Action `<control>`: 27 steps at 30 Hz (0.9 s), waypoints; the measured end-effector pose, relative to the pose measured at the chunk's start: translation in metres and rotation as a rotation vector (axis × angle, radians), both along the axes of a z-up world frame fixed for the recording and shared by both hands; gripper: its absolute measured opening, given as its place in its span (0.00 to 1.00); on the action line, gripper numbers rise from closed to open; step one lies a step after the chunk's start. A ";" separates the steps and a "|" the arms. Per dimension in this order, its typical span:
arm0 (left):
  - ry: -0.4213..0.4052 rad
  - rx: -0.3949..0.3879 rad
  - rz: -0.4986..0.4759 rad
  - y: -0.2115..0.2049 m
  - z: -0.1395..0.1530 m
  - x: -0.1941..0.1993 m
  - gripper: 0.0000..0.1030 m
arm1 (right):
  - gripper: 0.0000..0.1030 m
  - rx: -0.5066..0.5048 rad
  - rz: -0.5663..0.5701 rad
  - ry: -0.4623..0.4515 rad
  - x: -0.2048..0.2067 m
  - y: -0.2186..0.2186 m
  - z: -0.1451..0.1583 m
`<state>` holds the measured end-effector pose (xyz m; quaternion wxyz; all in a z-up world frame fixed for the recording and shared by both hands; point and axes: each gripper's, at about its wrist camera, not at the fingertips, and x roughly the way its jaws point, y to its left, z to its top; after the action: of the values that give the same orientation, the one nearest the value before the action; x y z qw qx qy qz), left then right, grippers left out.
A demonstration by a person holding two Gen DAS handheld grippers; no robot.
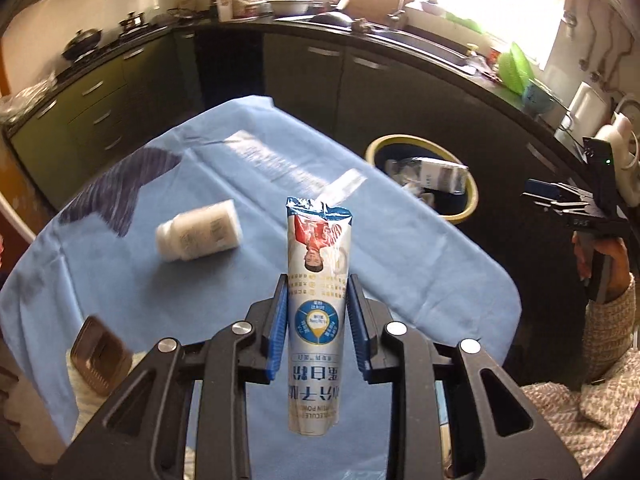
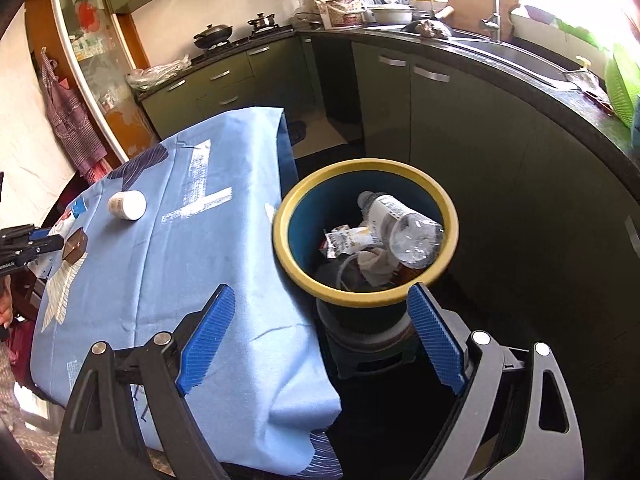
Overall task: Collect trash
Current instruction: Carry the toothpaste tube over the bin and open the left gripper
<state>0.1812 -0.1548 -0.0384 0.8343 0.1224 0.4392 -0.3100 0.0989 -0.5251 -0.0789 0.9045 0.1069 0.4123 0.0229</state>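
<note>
My left gripper [image 1: 318, 284] is shut on a tall white and blue powder sachet [image 1: 318, 248], held upright above the blue tablecloth [image 1: 400, 260]. On the cloth lie a white pill bottle [image 1: 200, 230] [image 2: 127, 205] on its side and a small brown box [image 1: 100, 354] [image 2: 75, 245]. The yellow-rimmed blue bin [image 1: 468, 208] [image 2: 288, 208] stands past the table's right edge. My right gripper [image 2: 320, 292] hangs open and holds nothing, just in front of the bin's near rim. Inside the bin are a clear plastic bottle [image 2: 404, 228] and a crumpled wrapper [image 2: 348, 240].
The bin rests on a dark stool [image 2: 368, 356]. Dark green cabinets [image 2: 440, 120] under a black counter curve round behind, with a sink [image 2: 512, 48] and a wok [image 2: 212, 34] on the stove. A patterned sleeve [image 1: 592, 400] shows at the lower right.
</note>
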 end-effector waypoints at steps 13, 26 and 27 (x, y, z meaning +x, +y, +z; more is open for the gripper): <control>0.097 0.029 -0.243 -0.236 -0.039 0.086 0.27 | 0.84 0.120 -0.208 -0.014 -0.067 -0.097 -0.024; 0.160 0.028 -0.101 -0.277 -0.084 0.130 0.51 | 0.85 0.162 -0.191 0.009 -0.066 -0.097 -0.041; 0.140 0.017 -0.100 -0.268 -0.076 0.123 0.51 | 0.85 0.162 -0.187 0.010 -0.066 -0.095 -0.041</control>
<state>0.3039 -0.4230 -0.1142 0.7838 0.1291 0.4925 -0.3555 0.0334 -0.6199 -0.1199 0.8889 0.2178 0.4020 -0.0288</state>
